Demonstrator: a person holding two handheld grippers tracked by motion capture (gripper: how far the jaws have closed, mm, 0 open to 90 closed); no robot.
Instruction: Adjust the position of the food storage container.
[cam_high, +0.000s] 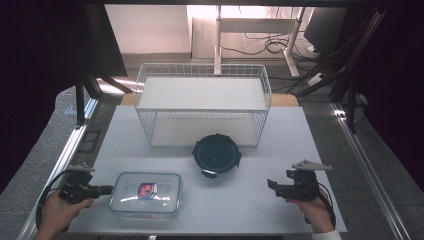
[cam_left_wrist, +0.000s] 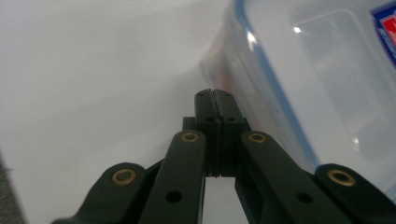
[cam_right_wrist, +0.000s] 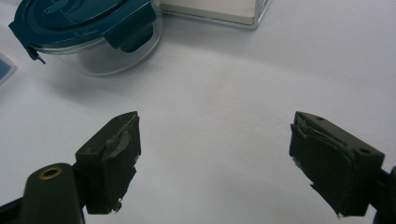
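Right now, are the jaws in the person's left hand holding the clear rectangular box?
No, the left gripper has its jaws shut together with nothing between them, beside the clear rectangular box.

Clear blue-rimmed box (cam_high: 145, 193); dark teal round lid (cam_high: 216, 154)

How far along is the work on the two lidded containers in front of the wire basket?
Early. Nothing looks done: the rectangular container and round container both sit lidded on the table, outside the wire basket. In hand: the shut left tongs are beside the rectangular container's side. The right tongs are open and empty.
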